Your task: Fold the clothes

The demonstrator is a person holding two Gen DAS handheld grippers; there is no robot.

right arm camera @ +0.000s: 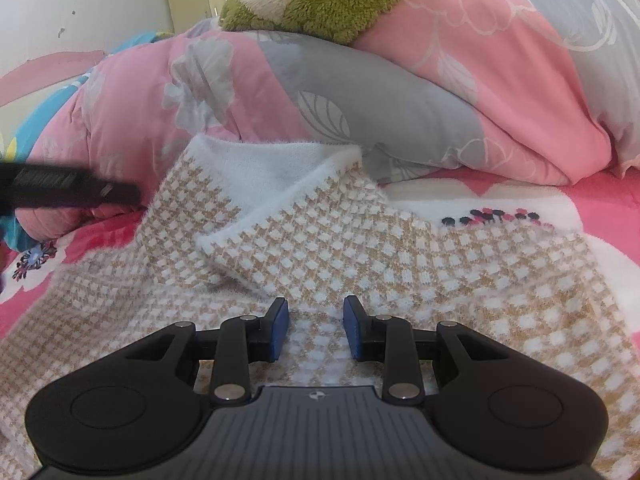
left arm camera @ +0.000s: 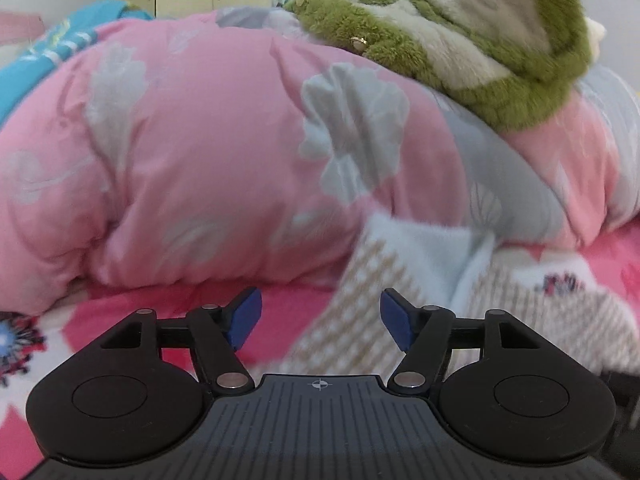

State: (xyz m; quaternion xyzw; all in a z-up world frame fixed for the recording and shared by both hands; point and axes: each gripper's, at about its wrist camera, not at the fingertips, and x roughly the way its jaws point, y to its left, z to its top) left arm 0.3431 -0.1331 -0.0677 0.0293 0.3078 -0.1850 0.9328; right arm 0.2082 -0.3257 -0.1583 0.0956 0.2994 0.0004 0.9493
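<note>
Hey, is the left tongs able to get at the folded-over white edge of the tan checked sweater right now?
Probably yes: the left tongs are open and empty, with the tan-and-white checked knit sweater just ahead, nothing between.

blurred: tan-and-white checked knit sweater (left arm camera: 360, 320) | cut off: green-and-cream plush toy (right arm camera: 320, 4), top edge | part-hidden: pink-and-white floral bedsheet (right arm camera: 500, 196)

Both wrist views look forward and downward, close over the bed; both share the checked sweater (right arm camera: 360, 240) and pink quilt (left arm camera: 200, 140).

The left hand-held gripper (left arm camera: 321, 318) hangs open above the checked sweater (left arm camera: 384, 280).
</note>
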